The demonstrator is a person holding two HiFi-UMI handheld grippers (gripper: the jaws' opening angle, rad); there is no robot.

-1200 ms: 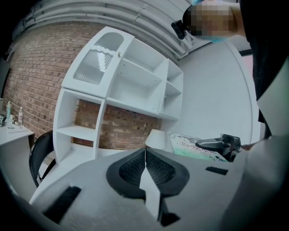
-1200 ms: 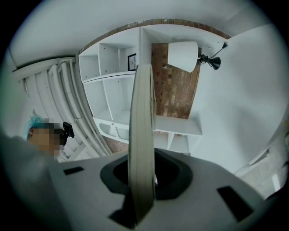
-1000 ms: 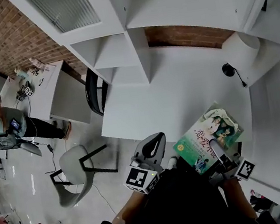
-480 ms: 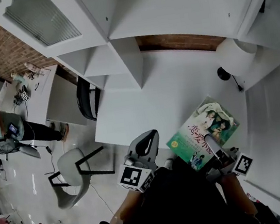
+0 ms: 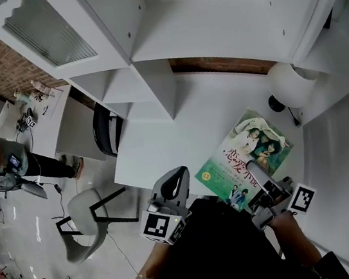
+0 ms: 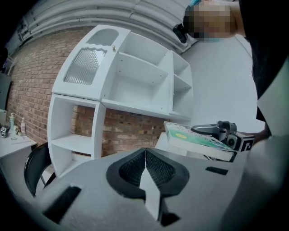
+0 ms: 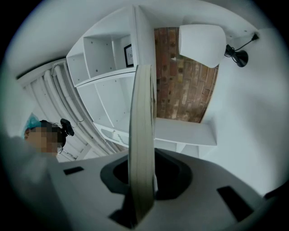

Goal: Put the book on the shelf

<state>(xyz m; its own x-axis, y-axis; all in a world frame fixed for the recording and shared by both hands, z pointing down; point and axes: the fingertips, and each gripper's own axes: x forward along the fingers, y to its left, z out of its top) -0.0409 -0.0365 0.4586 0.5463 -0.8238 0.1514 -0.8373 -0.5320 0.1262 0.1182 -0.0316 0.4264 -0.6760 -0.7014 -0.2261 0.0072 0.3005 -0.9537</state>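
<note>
Book: a thin paperback with a green illustrated cover, carried roughly flat over the white counter, at about four o'clock in the head view. It had not yet reached the shelf.

Shelf: a white unit of open compartments against a brick wall, at twelve o'clock from the book. The compartments in view were bare.

Handling (judged): the book was probably light and not fragile. It looked stiff enough to stay level when held by one edge, though the free end could sag. The glossy cover might slip between smooth pads.

Hold point (judged): the edge nearest the person, taken well in from the corner, so that the far edge can lead into a compartment.

Right gripper: jaws a little apart and clamped on the book's near edge. Its own view showed the page block edge-on between the pads.

Left gripper: jaws together with the pads meeting and nothing between them. It hung at about nine o'clock from the book, apart from it.

Lamp: a white shade at one o'clock from the book, near the intended path.
</note>
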